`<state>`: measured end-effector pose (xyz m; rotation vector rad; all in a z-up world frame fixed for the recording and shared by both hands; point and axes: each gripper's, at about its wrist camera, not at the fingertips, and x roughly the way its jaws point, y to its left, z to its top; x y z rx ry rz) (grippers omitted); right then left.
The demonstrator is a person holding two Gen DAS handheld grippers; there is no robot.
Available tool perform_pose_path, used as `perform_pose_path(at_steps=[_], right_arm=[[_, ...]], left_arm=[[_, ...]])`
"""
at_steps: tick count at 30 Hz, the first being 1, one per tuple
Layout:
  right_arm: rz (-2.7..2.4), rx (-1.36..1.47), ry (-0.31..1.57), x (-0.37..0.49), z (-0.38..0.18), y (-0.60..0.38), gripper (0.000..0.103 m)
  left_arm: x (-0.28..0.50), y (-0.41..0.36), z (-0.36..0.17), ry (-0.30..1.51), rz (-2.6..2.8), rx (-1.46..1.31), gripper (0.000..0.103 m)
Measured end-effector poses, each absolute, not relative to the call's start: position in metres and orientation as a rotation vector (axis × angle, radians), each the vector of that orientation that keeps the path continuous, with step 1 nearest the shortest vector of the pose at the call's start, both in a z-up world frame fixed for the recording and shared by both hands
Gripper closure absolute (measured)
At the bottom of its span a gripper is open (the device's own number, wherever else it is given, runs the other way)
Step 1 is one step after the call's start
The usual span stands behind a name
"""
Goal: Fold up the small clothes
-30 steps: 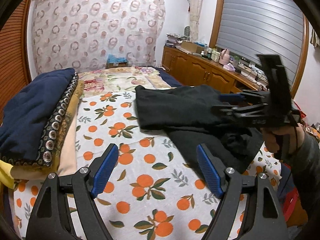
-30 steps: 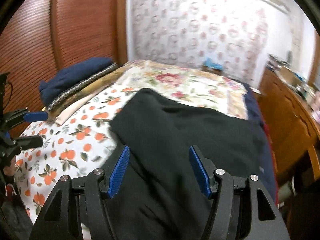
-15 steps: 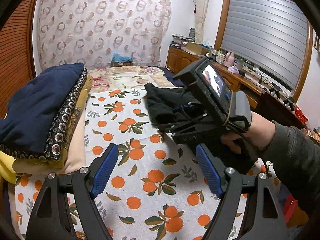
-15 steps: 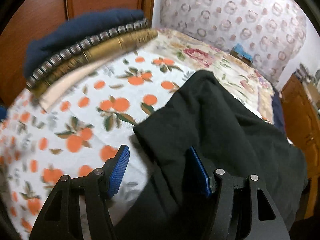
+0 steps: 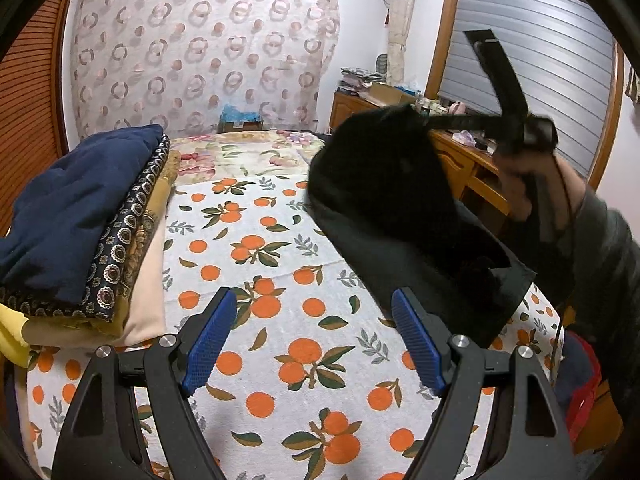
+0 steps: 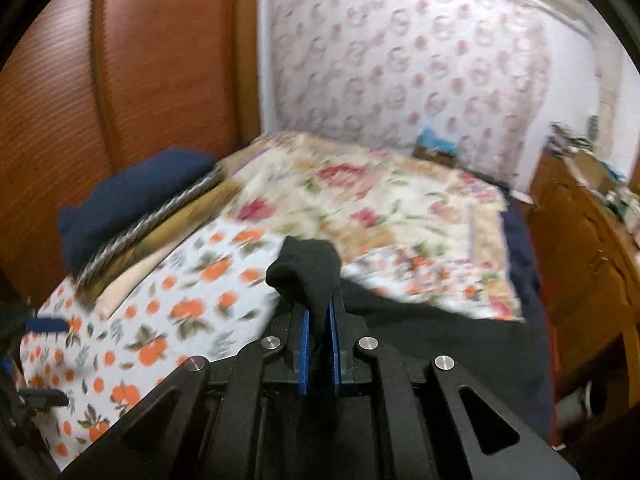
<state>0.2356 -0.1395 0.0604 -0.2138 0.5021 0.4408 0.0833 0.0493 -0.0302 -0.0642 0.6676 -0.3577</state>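
Right gripper: jaws have just been closing, now pinched tight on a corner of the black garment; a tuft of cloth pokes out above the blue pads. Corner is held lifted above the bed, the rest trailing down onto the orange-print sheet. Likely reason: raising one edge so it can be carried over the body of the garment for a fold.

Left gripper: jaws wide apart, nothing between them. It hovers over bare sheet just beside the garment's near lower corner, probably waiting to pin or take that corner.

Around the garment: a stack of folded clothes, navy on top, sits well apart across the sheet, towards the wooden wardrobe wall. A wooden dresser with clutter stands beyond the garment on its other side. A patterned curtain hangs at the far end of the bed.

Obstructions: none on the sheet between garment and stack. The lifted cloth hides part of its own lower layers; right view blurred.
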Motion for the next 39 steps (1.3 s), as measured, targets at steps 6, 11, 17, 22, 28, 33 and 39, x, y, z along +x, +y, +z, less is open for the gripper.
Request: perform_pose_path(at_steps=[6,11,17,22,28,33,39], right_arm=[[0.24,-0.148,0.569,0.272,0.061,-0.199,0.095],[0.128,-0.146,0.705,0.309,0.025,-0.211,0.084],[0.149,-0.169,0.655,0.268,0.011,-0.212,0.06],[0.297,-0.148,0.617,0.196,-0.005,-0.206,0.06],[0.435,-0.134,0.64,0.149,-0.041,-0.184,0.06],[0.452,-0.231,0.664,0.164,-0.067,-0.165,0.06],[0.466,-0.283,0.687,0.175,-0.078,-0.179,0.092]], left_arm=[[0.084,0.044,-0.033,0.679,-0.374,-0.063,0.022],[0.086,0.035,-0.036,0.691,-0.382,-0.047,0.022],[0.085,0.023,-0.038,0.698,-0.393,-0.036,0.022],[0.084,0.011,-0.036,0.689,-0.397,-0.033,0.022],[0.086,-0.005,-0.04,0.698,-0.413,-0.026,0.022],[0.084,-0.014,-0.045,0.718,-0.428,-0.004,0.022],[0.083,-0.022,-0.049,0.731,-0.442,0.003,0.022]])
